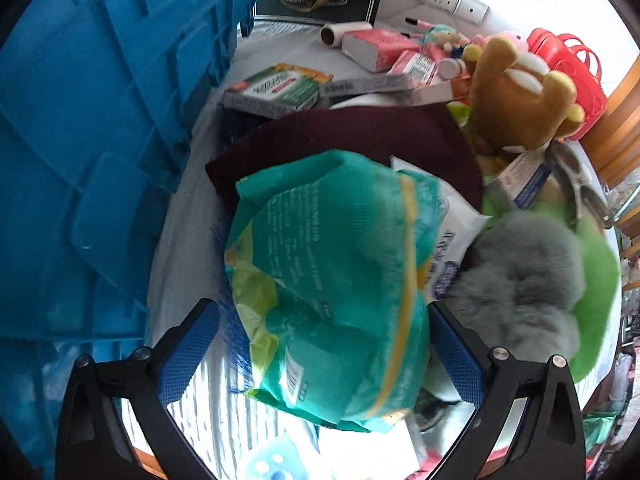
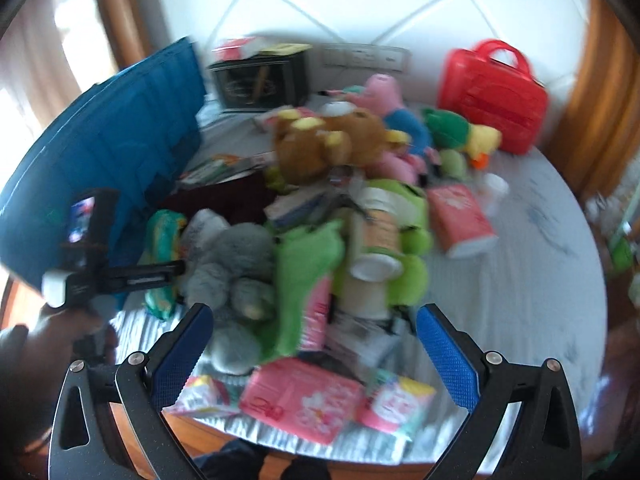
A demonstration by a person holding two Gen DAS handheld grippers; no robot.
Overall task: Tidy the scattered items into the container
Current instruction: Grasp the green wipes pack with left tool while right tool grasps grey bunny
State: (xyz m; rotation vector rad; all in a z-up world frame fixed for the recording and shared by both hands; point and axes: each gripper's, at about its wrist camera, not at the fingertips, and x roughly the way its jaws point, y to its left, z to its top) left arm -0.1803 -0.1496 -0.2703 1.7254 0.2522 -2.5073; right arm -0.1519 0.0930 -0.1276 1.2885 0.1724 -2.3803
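Teal and yellow-green plastic, a crinkled packet [image 1: 332, 280] sits between the left gripper [image 1: 322, 350]'s blue-padded fingers [image 1: 188, 354], which are spread wide; whether either pad touches it cannot be told. The blue crate [image 1: 100, 128] stands just left of those fingers, its ribbed wall close by. A grey plush toy [image 1: 524, 280] lies just right of the right-hand finger, a dark maroon cloth [image 1: 360, 132] beyond the packet, and a brown plush bear [image 1: 516, 100] farther ahead to the right. The right gripper [image 2: 316, 356] is also wide open, holding nothing, above a pink tissue pack [image 2: 300, 400] near the bench [image 2: 540, 280] edge, with the heap of toys and a paper cup [image 2: 376, 248] ahead of its fingers.
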